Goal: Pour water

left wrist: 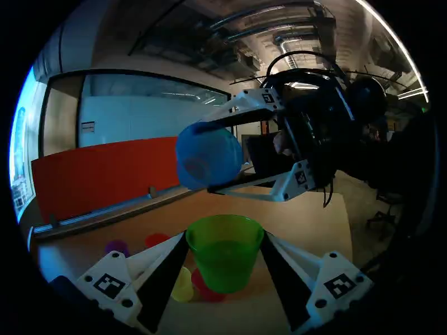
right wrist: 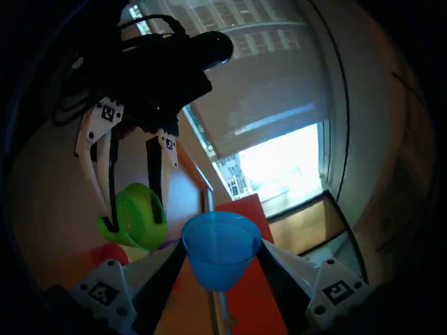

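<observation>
Square black-and-white markers (left wrist: pixel 109 285) sit on the fingers. The left gripper (left wrist: pixel 223 237) is closed on an upright green cup (left wrist: pixel 225 262). The right gripper (right wrist: pixel 220 244) clamps a blue cup (right wrist: pixel 219 254), tipped sideways above the green one.

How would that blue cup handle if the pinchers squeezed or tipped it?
The blue cup looks like thin, translucent plastic, so it is probably light and may flex under a hard squeeze. Its walls taper toward the base and look smooth, so it could slip between the fingers. Being round, it would likely roll if laid on its side.
</observation>
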`<move>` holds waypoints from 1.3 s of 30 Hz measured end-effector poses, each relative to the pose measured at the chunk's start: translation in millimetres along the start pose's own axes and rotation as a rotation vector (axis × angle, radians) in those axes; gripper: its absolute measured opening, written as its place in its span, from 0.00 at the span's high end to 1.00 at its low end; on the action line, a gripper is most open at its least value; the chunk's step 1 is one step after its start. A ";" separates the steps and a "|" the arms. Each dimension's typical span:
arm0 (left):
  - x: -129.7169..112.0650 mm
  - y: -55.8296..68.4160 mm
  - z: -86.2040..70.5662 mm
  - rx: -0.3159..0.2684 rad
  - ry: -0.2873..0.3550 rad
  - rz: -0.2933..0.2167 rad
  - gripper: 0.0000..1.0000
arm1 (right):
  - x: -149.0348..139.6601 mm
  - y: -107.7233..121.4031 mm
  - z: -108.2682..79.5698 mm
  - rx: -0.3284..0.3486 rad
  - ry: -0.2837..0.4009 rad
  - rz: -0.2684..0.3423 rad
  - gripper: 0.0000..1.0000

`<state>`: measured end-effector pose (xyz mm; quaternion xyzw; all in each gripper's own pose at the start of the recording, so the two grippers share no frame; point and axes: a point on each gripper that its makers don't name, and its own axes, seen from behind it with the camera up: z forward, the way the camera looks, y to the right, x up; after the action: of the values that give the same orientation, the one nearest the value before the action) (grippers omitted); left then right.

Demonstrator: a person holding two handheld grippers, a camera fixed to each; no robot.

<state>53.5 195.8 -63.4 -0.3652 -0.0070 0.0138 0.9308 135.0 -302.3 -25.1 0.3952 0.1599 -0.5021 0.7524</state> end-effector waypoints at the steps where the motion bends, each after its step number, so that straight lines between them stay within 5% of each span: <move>1: -0.3 -0.2 0.0 0.000 -0.002 -0.001 0.12 | -2.1 -1.3 -0.4 -0.001 -0.002 0.032 0.09; 17: -4.4 -3.1 -2.3 0.011 -0.036 0.021 0.12 | -35.5 -19.5 -13.0 -0.027 -0.038 0.545 0.09; 26: -4.7 -5.6 -1.4 0.015 -0.044 0.017 0.12 | -43.3 -35.7 -20.0 0.031 -0.067 0.786 0.09; 32: -3.0 -3.1 -2.3 0.007 -0.054 0.008 0.12 | -45.1 -46.2 -22.8 0.069 -0.070 0.901 0.09; 39: -8.7 -3.6 -4.0 0.009 -0.084 0.029 0.12 | -52.5 -62.0 -29.4 0.124 -0.108 0.953 0.09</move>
<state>44.9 190.2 -63.9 -0.3603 -0.0409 0.0425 0.9310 61.6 -258.5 -37.3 0.4421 -0.1083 -0.1300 0.8808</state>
